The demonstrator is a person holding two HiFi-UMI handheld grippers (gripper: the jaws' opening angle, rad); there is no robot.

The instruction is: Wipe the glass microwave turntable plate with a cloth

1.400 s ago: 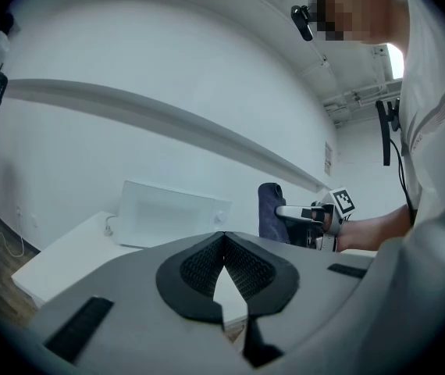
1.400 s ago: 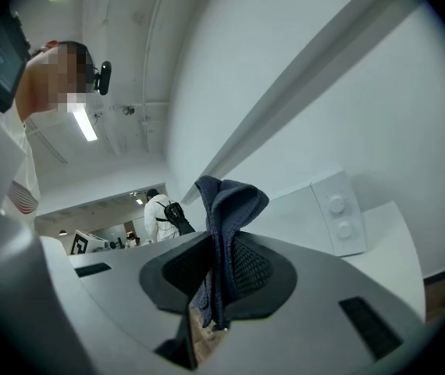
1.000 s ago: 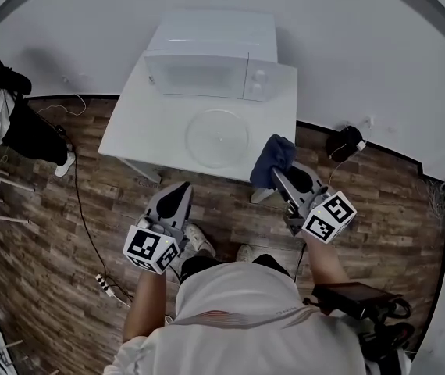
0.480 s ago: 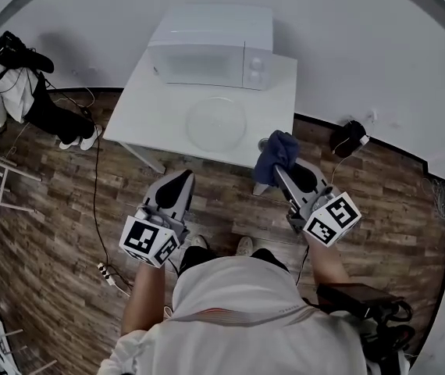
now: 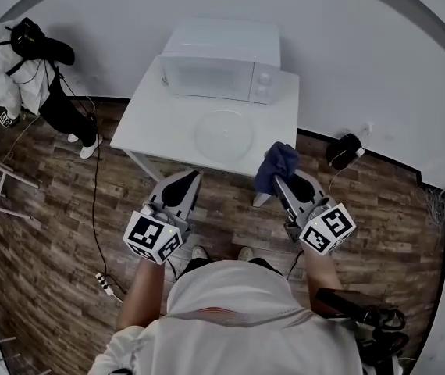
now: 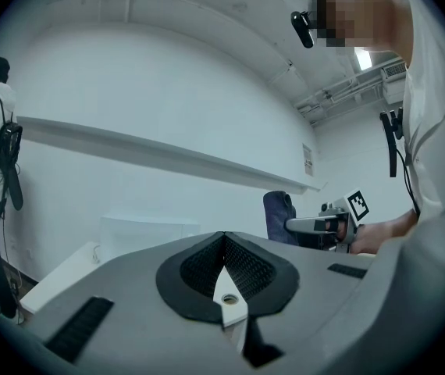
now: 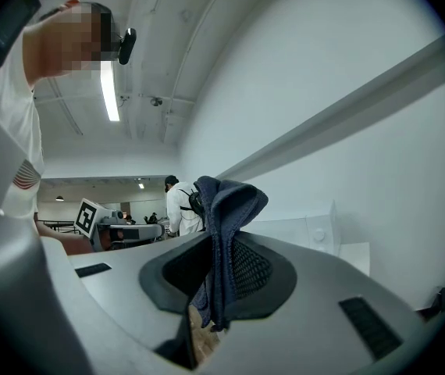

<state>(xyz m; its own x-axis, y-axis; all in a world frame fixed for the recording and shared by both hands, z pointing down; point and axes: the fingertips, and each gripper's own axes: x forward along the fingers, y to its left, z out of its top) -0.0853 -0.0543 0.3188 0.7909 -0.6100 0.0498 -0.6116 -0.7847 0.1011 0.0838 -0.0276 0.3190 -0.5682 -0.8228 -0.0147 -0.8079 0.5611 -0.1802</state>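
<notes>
My right gripper (image 5: 279, 180), clamped on the blue cloth (image 5: 278, 160), hovers short of the glass plate (image 5: 223, 132); my left gripper (image 5: 189, 180) is closed and empty. I should lay the cloth flat and circle gently.

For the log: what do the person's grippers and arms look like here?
The left gripper and right gripper match: grey wedge-shaped bodies, each claw lined with black textured pads. Each carries a white cube with black square markers at its rear. The person wears a white short-sleeved shirt.
</notes>
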